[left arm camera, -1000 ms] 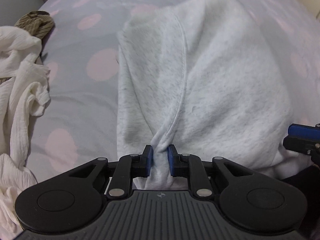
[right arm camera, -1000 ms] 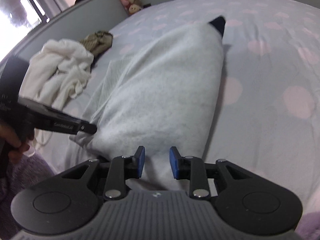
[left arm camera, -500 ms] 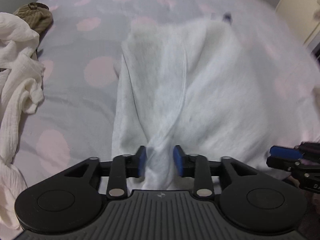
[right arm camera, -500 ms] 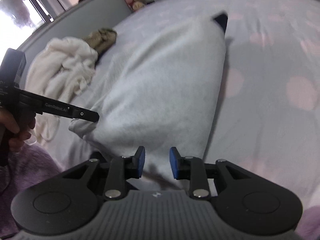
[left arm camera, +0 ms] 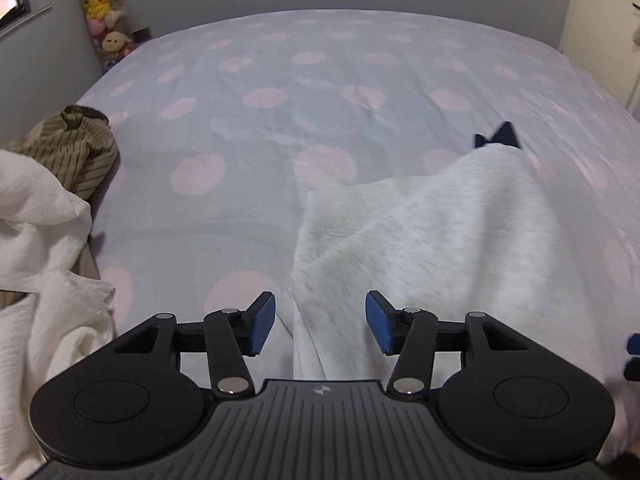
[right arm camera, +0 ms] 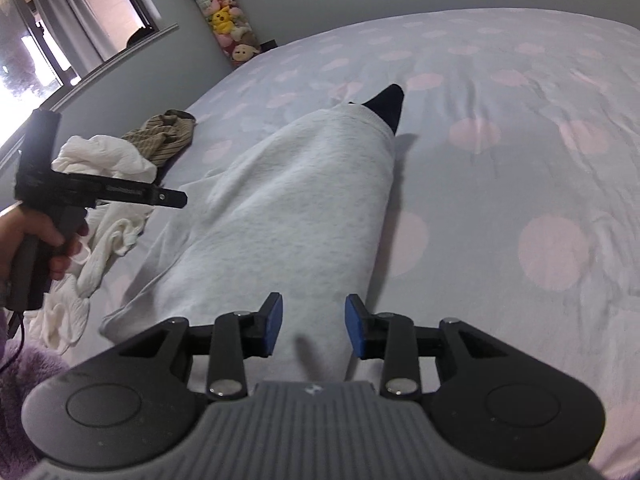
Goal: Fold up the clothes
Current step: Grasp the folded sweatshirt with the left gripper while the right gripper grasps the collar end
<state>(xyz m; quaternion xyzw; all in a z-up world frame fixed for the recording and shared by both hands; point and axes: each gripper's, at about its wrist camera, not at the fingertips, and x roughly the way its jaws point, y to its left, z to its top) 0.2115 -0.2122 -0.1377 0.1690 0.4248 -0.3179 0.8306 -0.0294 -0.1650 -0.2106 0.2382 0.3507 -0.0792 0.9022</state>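
Grey sweatshirt (left arm camera: 440,240) motion-blurred in left view, near hem hidden under gripper body. Dark navy piece (right arm camera: 388,106) mostly buried under sweatshirt, only tip shows, type unclear. White garment (left arm camera: 36,240) cut by left frame edge. Plush toys (right arm camera: 224,16) too small to identify.

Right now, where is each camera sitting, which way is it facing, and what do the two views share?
Left wrist: on the left gripper, looking down the bed; own open fingers show.
Right wrist: on the right gripper, looking along the grey sweatshirt; own open fingers, plus the left hand gripping its tool.
Shared: sweatshirt, white garment, striped olive garment, plush toys.
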